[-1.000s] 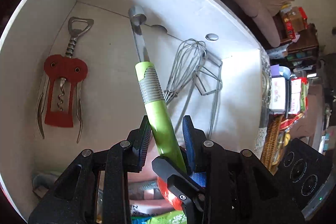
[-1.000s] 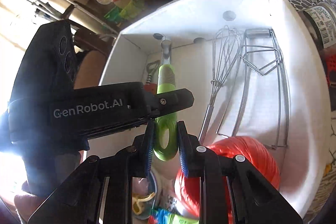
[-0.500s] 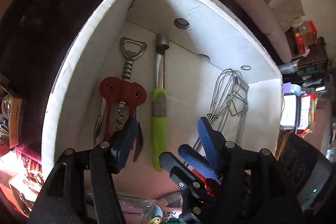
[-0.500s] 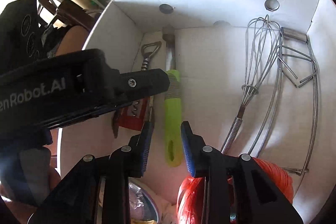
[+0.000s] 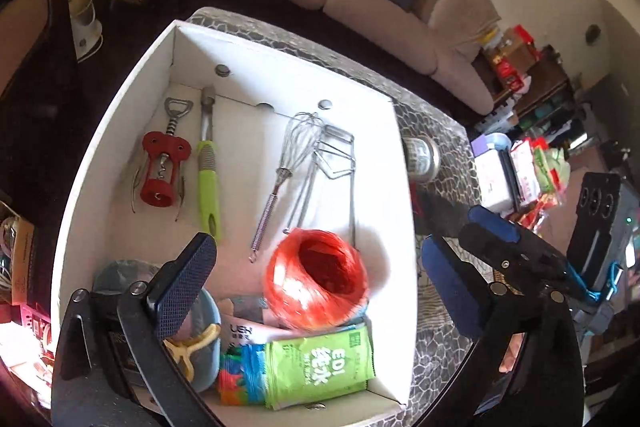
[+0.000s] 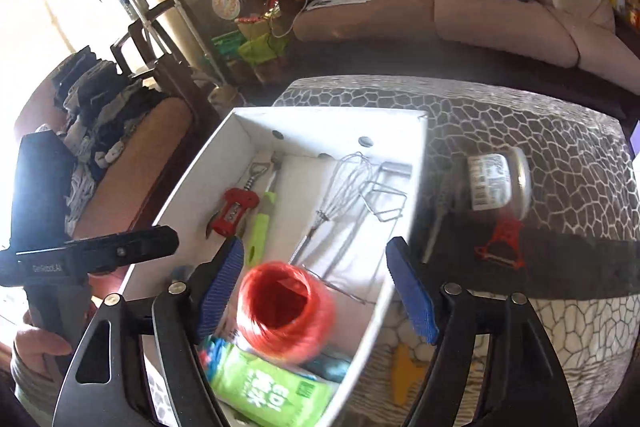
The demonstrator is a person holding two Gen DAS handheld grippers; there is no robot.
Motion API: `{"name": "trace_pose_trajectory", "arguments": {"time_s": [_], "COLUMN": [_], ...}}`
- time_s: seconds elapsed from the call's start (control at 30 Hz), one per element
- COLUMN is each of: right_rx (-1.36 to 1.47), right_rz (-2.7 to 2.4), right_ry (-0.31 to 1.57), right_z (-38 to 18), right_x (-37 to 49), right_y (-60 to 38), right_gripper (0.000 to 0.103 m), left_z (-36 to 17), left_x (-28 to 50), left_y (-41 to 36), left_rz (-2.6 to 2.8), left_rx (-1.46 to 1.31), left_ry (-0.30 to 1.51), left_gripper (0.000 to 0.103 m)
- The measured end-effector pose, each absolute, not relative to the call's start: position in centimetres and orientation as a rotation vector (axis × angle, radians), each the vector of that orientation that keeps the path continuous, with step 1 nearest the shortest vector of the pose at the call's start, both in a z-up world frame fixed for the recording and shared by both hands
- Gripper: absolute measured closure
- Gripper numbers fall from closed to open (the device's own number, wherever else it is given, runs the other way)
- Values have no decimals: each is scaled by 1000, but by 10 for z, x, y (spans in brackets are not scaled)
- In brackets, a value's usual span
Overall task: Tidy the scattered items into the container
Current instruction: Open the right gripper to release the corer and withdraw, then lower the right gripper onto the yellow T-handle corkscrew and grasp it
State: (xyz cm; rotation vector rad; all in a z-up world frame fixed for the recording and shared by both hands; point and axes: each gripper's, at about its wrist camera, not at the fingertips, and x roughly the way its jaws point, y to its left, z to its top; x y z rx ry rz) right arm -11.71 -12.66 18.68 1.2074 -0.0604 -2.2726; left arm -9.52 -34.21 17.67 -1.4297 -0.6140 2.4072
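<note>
Lying flat on the white cardboard floor of the box (image 5: pixel 120 131), the green-handled corer (image 5: pixel 209 171) sits left of centre in the left wrist frame, its ribbed grey grip and steel tube pointing toward the far wall. Just beside it, on its left, rests a red winged corkscrew (image 5: pixel 160 171); to its right are a wire whisk (image 5: pixel 288 163) with a coiled spring handle and a bent wire rack (image 5: pixel 332 163). A glossy red spool of twine (image 5: pixel 316 279) and a crinkled green packet (image 5: pixel 316 367) fill the lower part. The left gripper (image 5: pixel 316 279) has just been opening and its jaws stand wide with nothing pinched (textured blue pads well apart). The right gripper (image 6: pixel 316 287) has likewise been opening, empty. At the right of that frame, on the pebble-patterned tablecloth (image 6: pixel 560 147), lie a labelled glass jar (image 6: pixel 500 187) and a red peeler (image 6: pixel 500 247).
</note>
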Motion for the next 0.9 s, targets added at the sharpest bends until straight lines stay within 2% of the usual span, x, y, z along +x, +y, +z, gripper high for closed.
{"name": "trace_pose_trajectory", "arguments": {"time_s": [0.03, 0.2, 0.4, 0.63, 0.77, 0.87, 0.9], "right_rx": [1208, 1235, 1263, 1234, 1173, 1159, 1162], "right_rz": [-2273, -2307, -2321, -2332, -2279, -2237, -2218], "right_ry": [-41, 80, 56, 98, 238, 327, 350], "right_z": [186, 167, 144, 127, 110, 91, 84], "right_x": [-109, -72, -38, -25, -28, -37, -42], "right_y": [-112, -53, 2, 51, 47, 38, 34], "right_gripper": [17, 17, 17, 18, 20, 34, 44], "left_z": [183, 192, 180, 153, 131, 111, 105], "left_x": [-86, -41, 12, 65, 93, 98, 96], "left_y": [-327, -250, -170, -145, -134, -121, -117], "left_rz": [2390, 2365, 2321, 2305, 2318, 2286, 2271], "left_rx": [-1403, -1345, -1300, -1250, -1175, -1160, -1171], "left_ry": [-600, -514, -443, -547, -584, -577, -571], "left_gripper": [0, 0, 0, 0, 0, 0, 0]}}
